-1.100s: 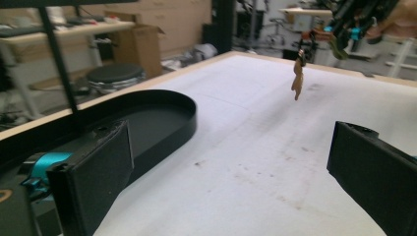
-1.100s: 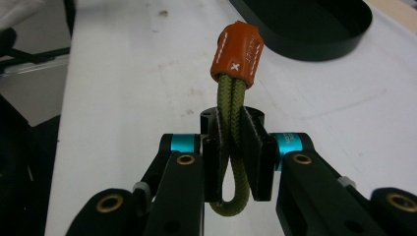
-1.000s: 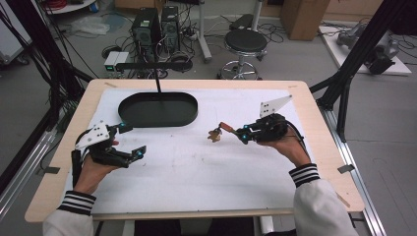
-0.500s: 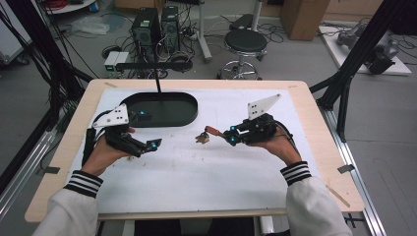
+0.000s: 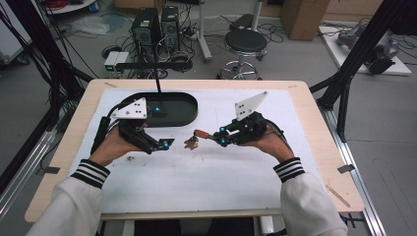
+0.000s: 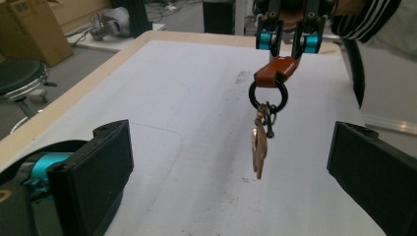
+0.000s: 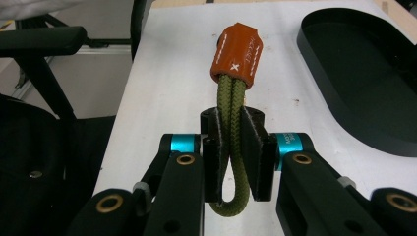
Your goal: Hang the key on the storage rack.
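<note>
A keychain hangs in the air: an olive rope loop [image 7: 231, 105], a brown leather sleeve [image 7: 237, 53] [image 6: 276, 71], a black ring [image 6: 268, 96] and a brass key [image 6: 259, 145] dangling below. My right gripper [image 7: 232, 129] [image 5: 216, 136] is shut on the rope loop and holds the keychain [image 5: 193, 141] just above the white mat. My left gripper [image 5: 166, 144] [image 6: 231, 132] is open, close to the left of the keychain. In the left gripper view its two jaws stand wide on either side of the hanging key, not touching it.
A black oval tray [image 5: 183, 111] [image 7: 359, 73] lies at the back left of the white mat [image 5: 221, 172], just behind the left hand. A thin black post [image 5: 158, 81] rises from the tray's far rim. The table's wooden edge [image 5: 324, 147] frames the mat.
The left gripper has moved right and forward towards the keychain. The right gripper has carried the keychain leftwards to the table's middle, so the two now nearly meet.
</note>
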`<action>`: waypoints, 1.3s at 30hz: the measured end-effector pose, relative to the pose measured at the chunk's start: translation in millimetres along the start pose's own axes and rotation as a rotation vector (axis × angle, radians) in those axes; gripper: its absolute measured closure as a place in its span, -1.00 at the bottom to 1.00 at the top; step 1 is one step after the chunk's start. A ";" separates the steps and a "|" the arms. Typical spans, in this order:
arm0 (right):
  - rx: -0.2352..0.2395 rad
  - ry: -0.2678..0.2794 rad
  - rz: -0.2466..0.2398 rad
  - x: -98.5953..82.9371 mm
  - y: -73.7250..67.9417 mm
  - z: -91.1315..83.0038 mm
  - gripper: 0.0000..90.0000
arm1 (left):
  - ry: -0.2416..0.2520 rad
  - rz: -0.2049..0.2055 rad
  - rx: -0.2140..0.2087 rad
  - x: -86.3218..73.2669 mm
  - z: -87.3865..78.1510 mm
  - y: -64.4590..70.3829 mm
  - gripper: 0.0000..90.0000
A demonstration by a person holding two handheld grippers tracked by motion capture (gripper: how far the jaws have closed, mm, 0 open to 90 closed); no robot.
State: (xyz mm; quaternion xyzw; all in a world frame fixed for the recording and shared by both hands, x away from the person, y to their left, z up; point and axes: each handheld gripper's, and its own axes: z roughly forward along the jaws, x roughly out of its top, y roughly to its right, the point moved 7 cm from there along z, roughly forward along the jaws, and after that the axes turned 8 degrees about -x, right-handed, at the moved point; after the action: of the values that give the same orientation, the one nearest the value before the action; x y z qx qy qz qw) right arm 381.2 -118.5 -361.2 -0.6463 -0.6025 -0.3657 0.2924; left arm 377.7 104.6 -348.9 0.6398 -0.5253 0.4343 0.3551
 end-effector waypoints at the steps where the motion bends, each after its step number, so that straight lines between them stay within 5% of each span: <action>1: 0.000 0.000 0.000 0.0 0.0 0.0 0.77 | -0.003 -0.003 -0.011 2.1 2.0 0.5 -0.91; 14: 0.015 -0.007 -0.038 7.5 -6.2 5.2 0.77 | -0.111 0.023 -0.130 12.6 33.8 10.9 -0.91; 16: 0.022 -0.018 -0.041 7.1 -8.0 7.1 0.77 | -0.132 0.022 -0.164 14.0 39.9 14.1 -0.78; 26: 0.037 -0.020 -0.059 9.7 -11.8 12.6 0.77 | -0.204 0.017 -0.202 10.7 51.4 18.5 -0.67; 39: 0.054 -0.028 -0.071 10.0 -14.3 18.7 0.77 | -0.257 -0.001 -0.233 7.3 56.2 19.7 -0.23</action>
State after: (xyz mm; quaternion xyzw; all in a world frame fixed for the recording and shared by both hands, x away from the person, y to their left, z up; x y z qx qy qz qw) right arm 369.3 -96.1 -364.4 -0.6213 -0.6388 -0.3506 0.2880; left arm 369.1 46.9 -362.9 0.6449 -0.6128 0.2849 0.3570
